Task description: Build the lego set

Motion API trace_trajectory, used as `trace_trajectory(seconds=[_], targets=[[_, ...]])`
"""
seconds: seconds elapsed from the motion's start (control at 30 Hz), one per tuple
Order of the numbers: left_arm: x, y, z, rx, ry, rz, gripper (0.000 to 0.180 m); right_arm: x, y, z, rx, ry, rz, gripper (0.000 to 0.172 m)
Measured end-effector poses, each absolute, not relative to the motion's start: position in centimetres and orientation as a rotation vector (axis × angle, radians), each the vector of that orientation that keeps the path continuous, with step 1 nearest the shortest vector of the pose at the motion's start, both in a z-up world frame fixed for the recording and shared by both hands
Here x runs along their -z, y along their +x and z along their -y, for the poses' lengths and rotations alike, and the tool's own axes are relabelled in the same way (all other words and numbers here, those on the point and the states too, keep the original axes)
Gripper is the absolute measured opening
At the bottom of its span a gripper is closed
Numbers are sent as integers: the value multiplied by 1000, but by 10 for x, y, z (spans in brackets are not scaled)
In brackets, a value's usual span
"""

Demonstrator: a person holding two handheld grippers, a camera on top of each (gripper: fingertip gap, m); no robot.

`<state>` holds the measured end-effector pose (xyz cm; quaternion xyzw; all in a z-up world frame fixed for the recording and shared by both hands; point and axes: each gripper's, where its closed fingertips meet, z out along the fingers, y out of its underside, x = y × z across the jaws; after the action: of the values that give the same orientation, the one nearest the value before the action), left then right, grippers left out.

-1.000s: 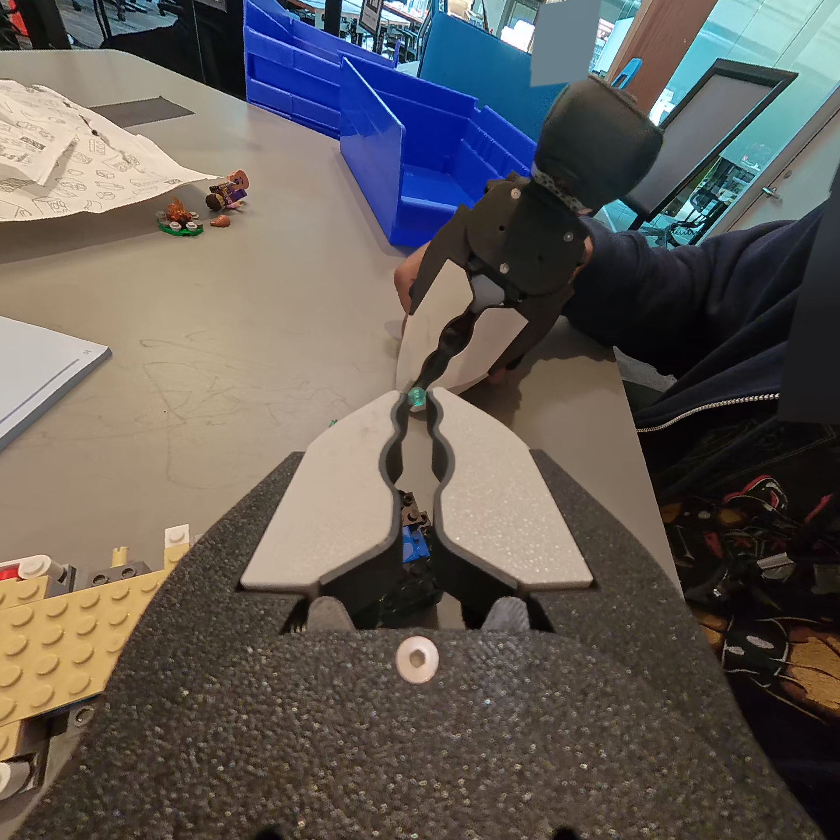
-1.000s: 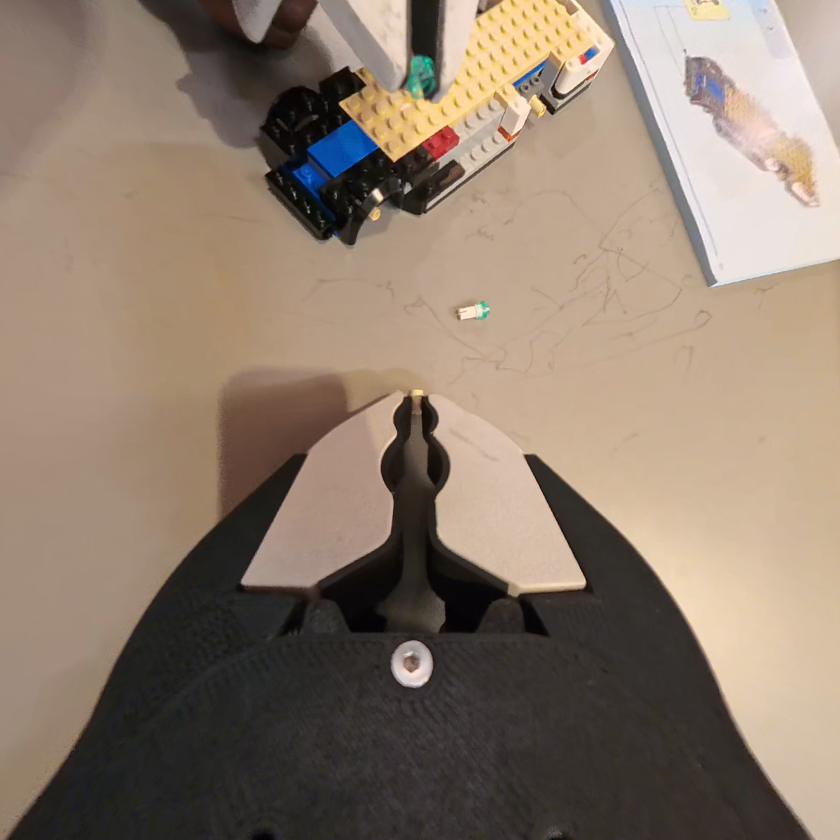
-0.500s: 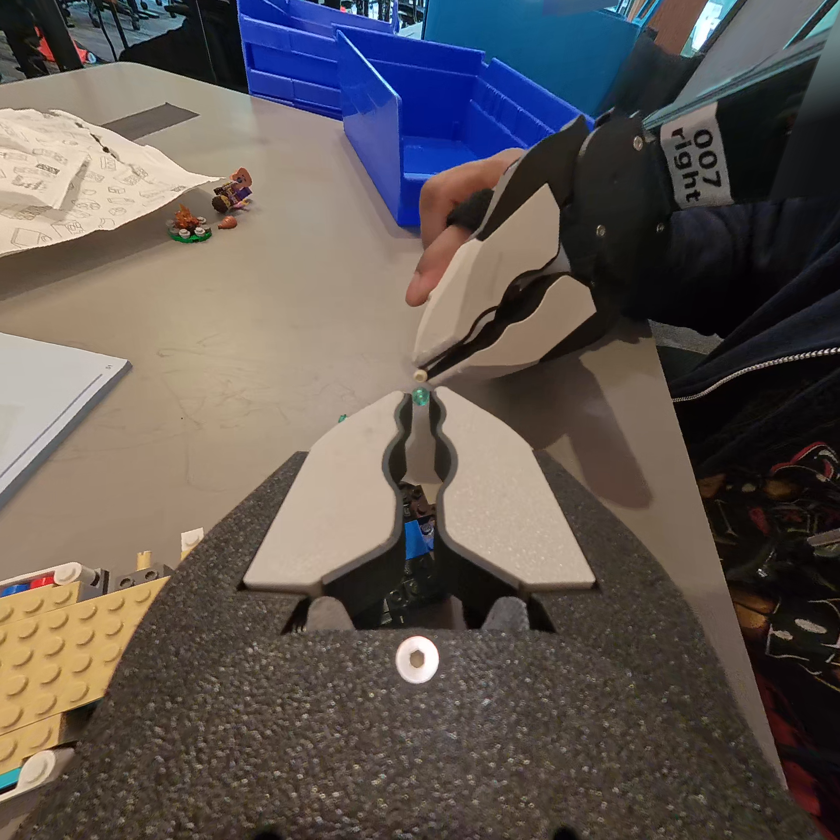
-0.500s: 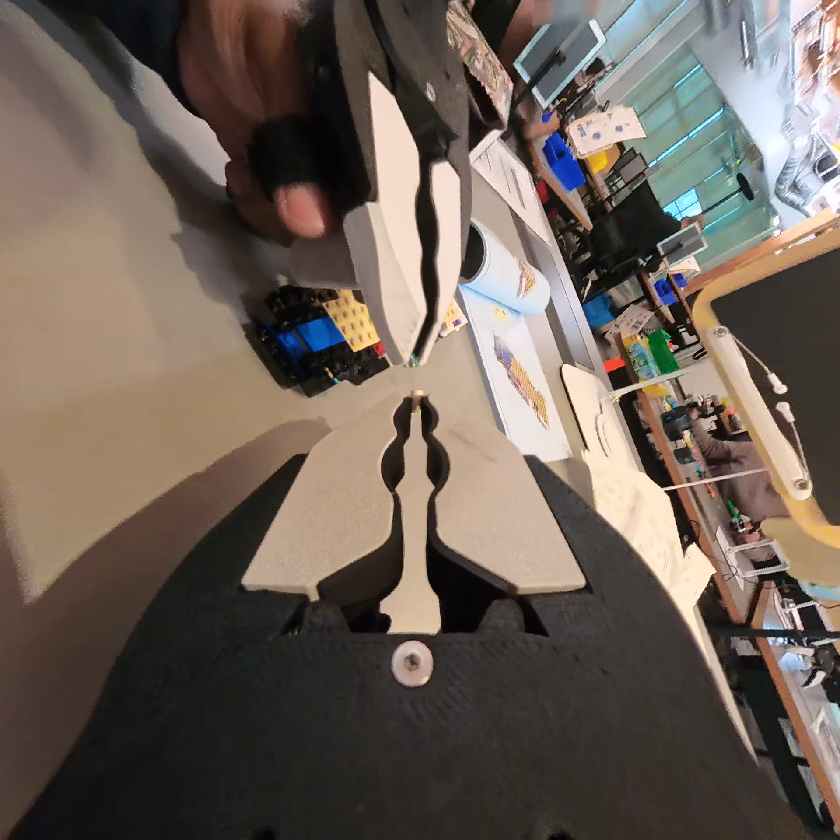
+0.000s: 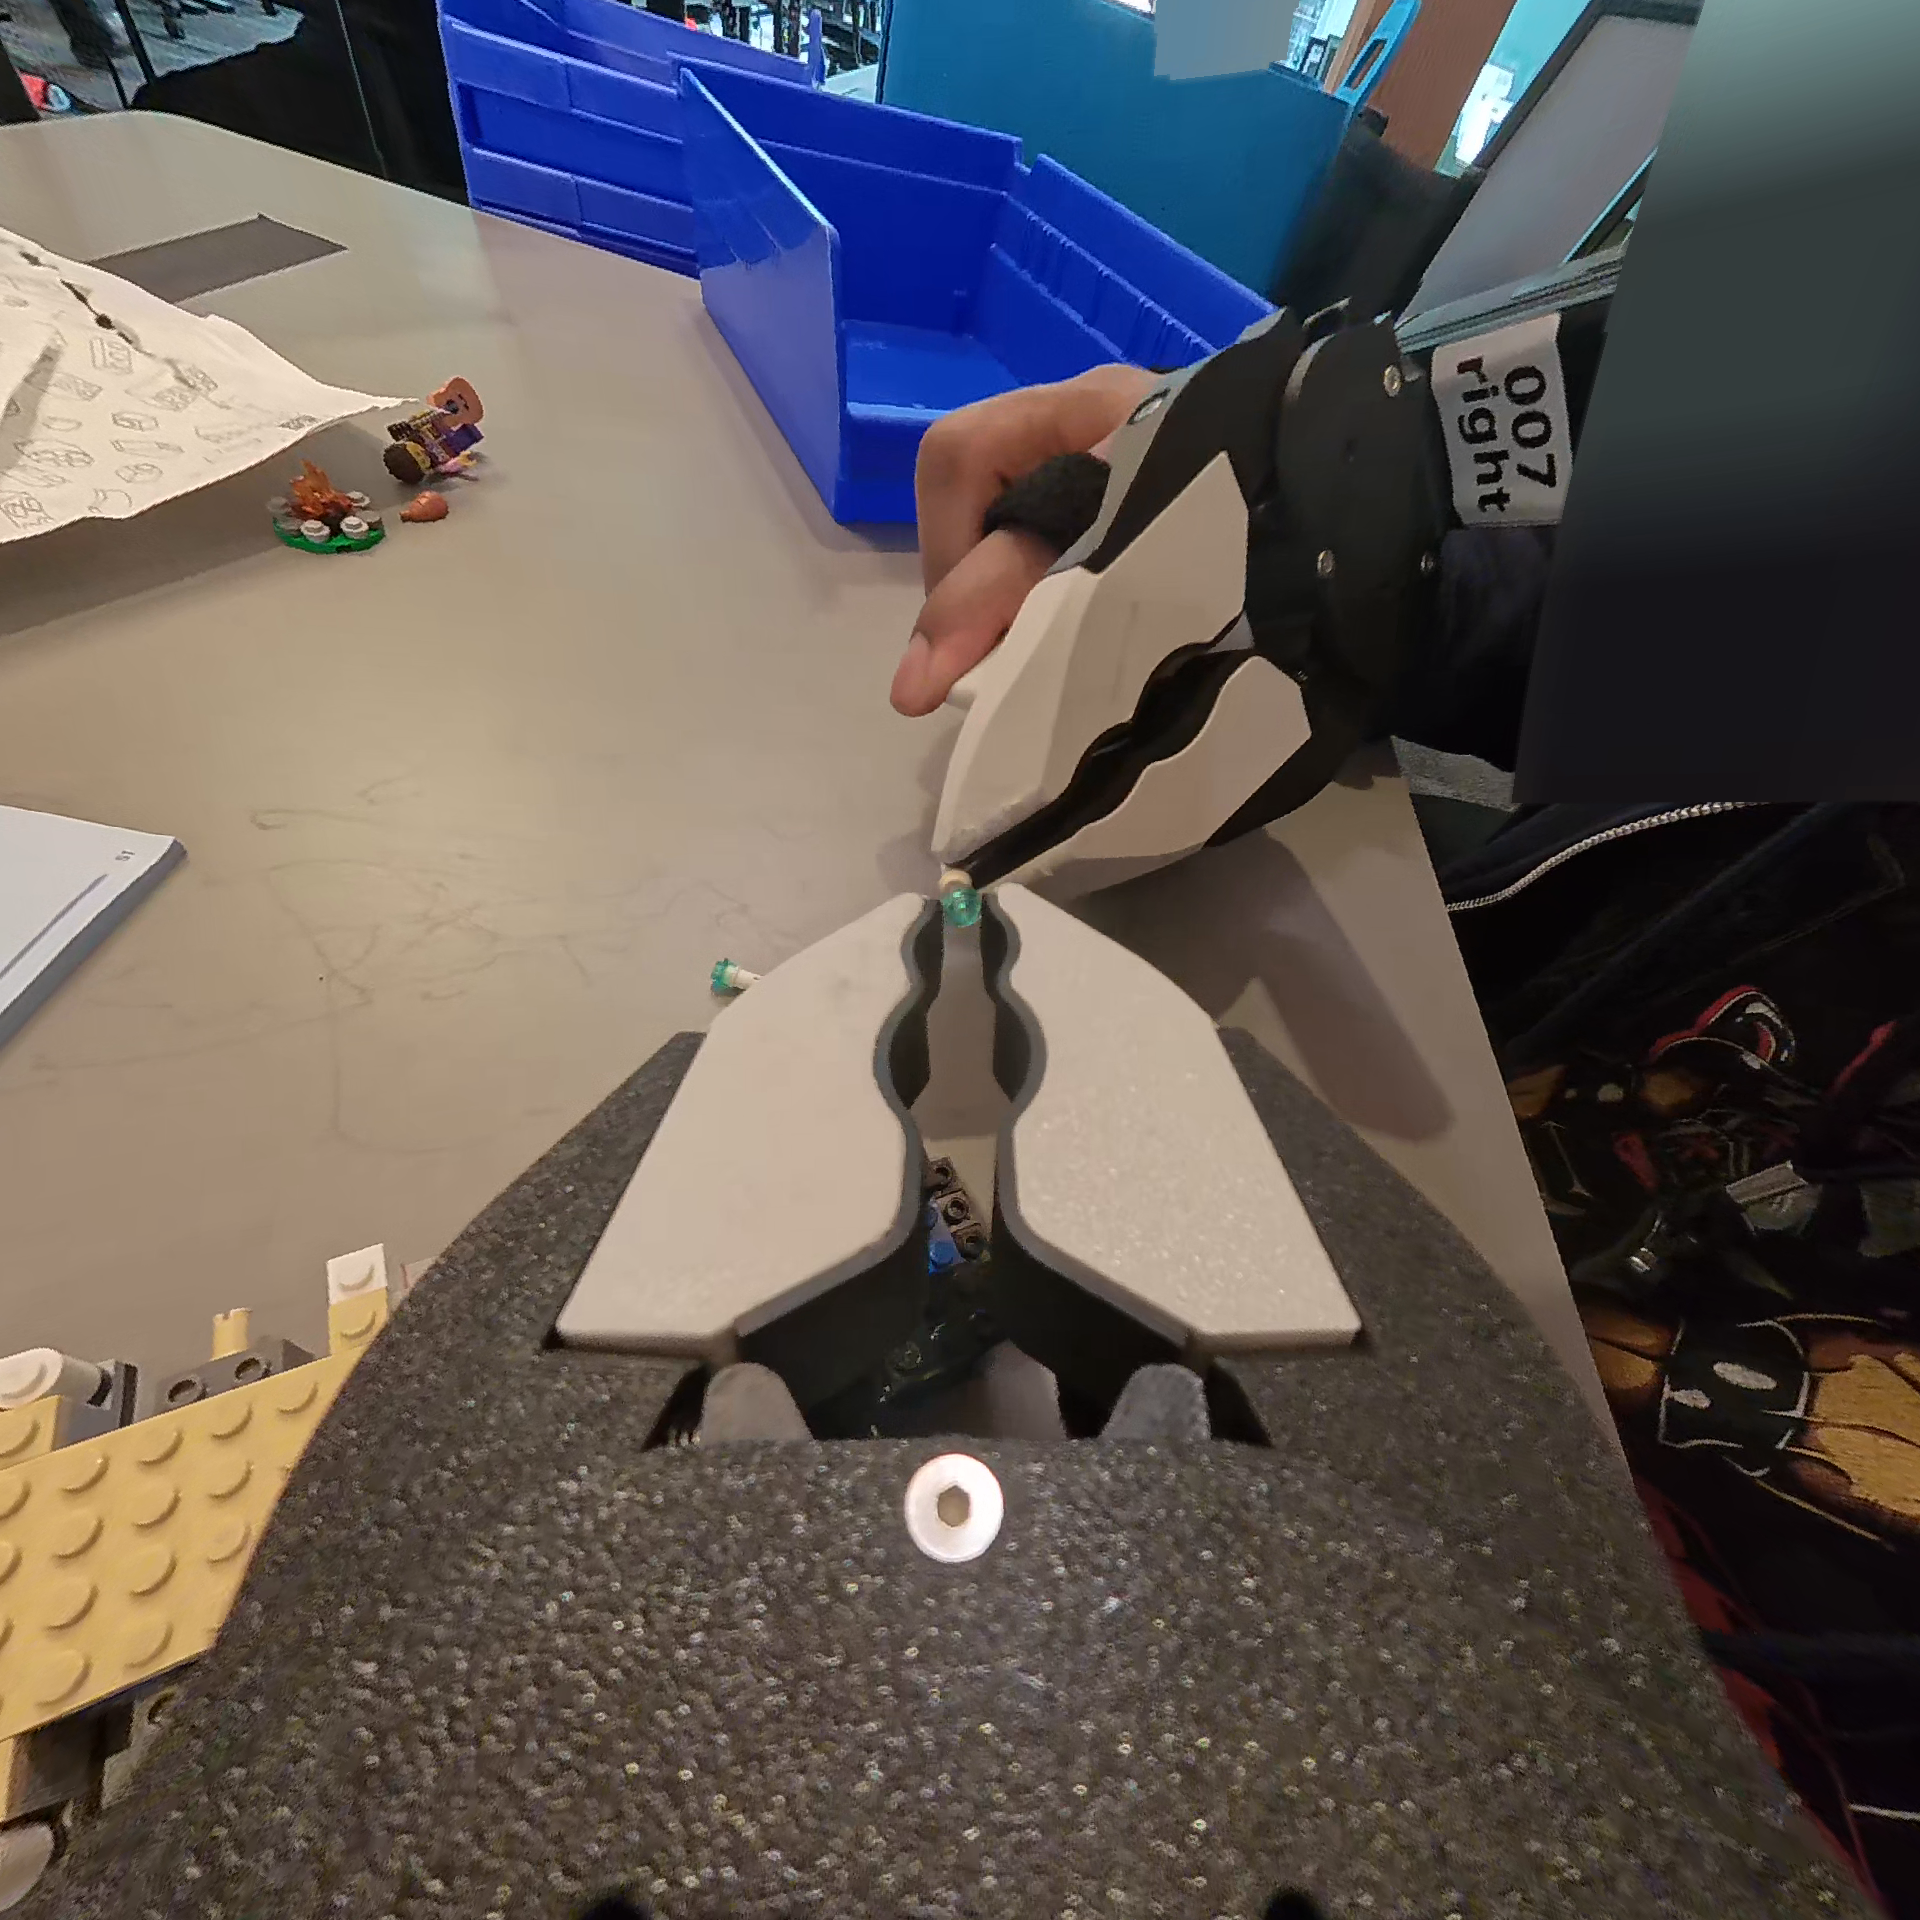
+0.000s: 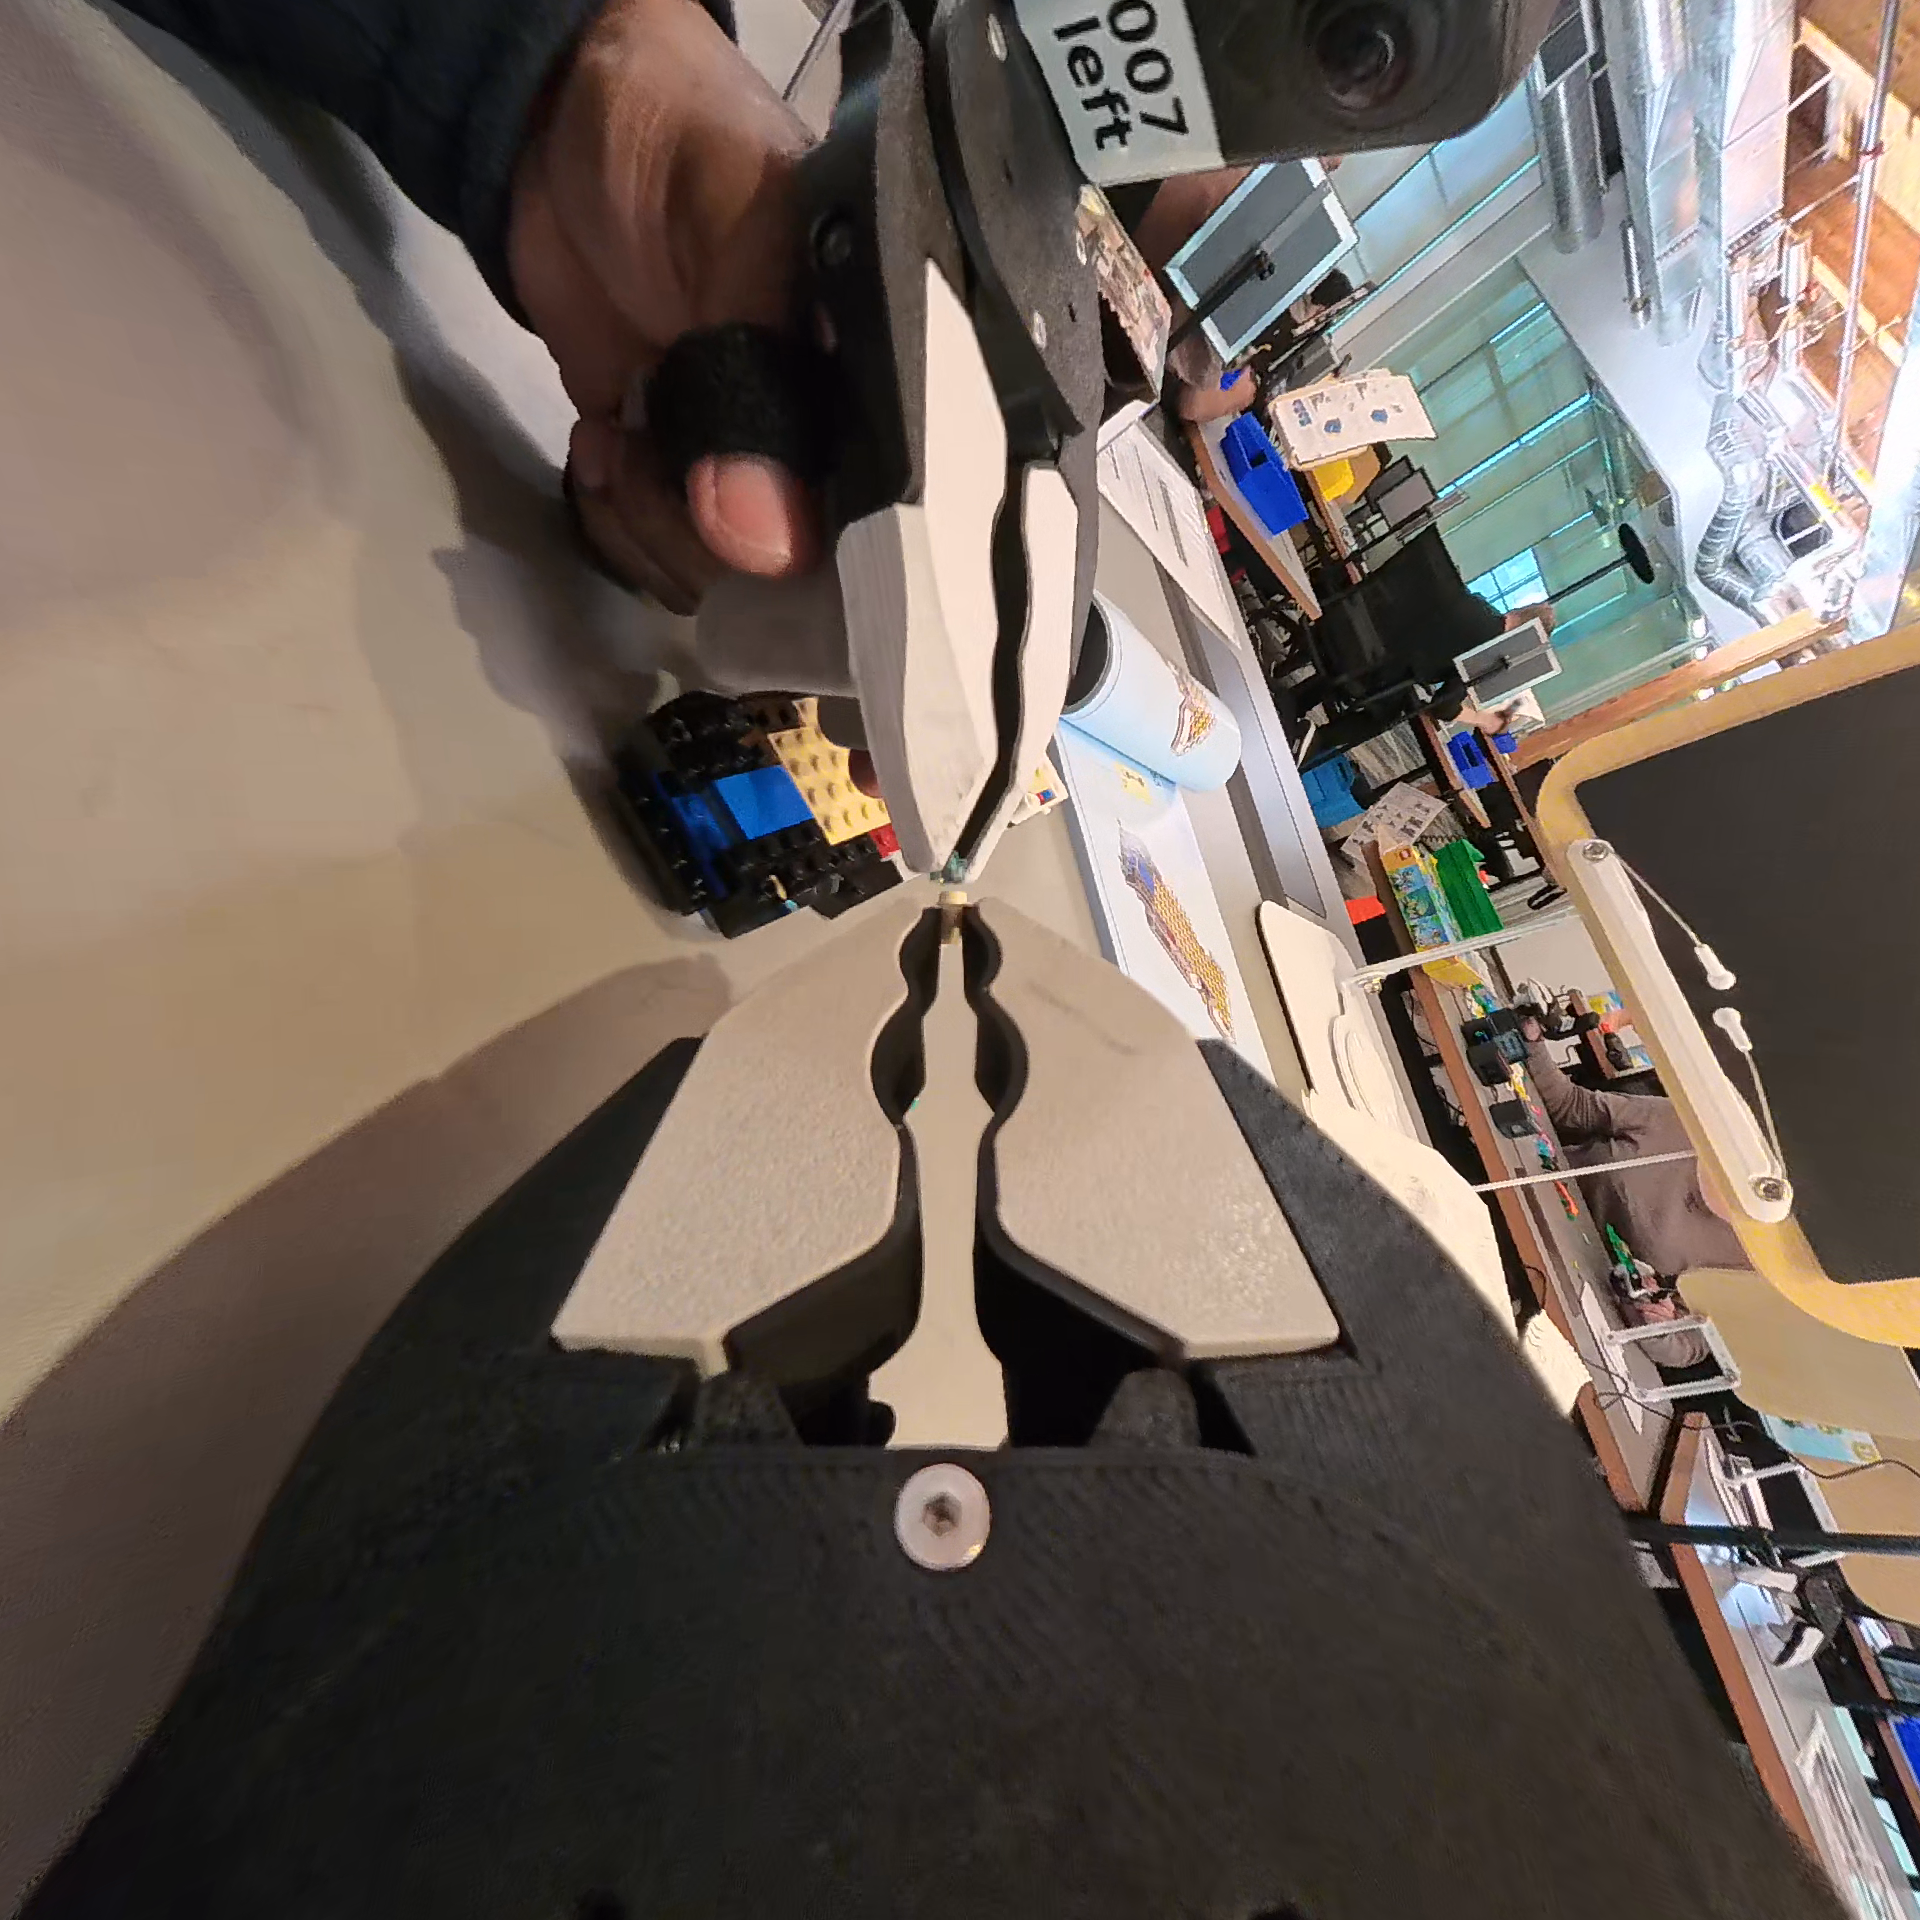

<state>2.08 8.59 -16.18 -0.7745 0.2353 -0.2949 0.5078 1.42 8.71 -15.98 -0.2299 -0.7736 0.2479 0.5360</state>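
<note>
My left gripper is shut on a small clear green round stud, held above the grey table. My right gripper is shut on a small cream peg. In the left wrist view the right gripper comes in from the upper right, and the cream peg meets the top of the green stud. In the right wrist view the left gripper points down with the green stud just above the cream peg.
A second green and white piece lies on the table left of my left fingers. A tan, blue and black brick model sits below. An instruction booklet, blue bins, a paper sheet and a minifigure are around. Less than 4 cm separates the two grippers' tips.
The right gripper swung up from pointing down at the table and closed in on the left gripper's tips. The cream peg now meets the green stud. Both grasps stayed shut.
</note>
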Motion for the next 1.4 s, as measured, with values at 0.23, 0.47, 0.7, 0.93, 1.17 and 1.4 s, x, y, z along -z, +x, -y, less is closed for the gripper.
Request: trace_trajectory(seconds=[0.23,0.47,0.7,0.93,1.17,1.4], targets=[[162,25,-83,741,-1864,-588,7,160,17,-83,-605,-507,1847,4],[162,27,-81,758,-1864,-608,7,160,19,-81,-601,-455,1851,4],[163,30,-77,787,-1869,-627,7,161,22,-78,-593,-408,1861,3],[166,34,-72,851,-1888,-652,7,164,25,-72,-598,-361,1887,3],[169,38,-66,906,-1913,-682,6,167,29,-66,-607,-305,1918,3],[173,43,-58,965,-1936,-728,6,170,34,-57,-638,-245,1956,3]])
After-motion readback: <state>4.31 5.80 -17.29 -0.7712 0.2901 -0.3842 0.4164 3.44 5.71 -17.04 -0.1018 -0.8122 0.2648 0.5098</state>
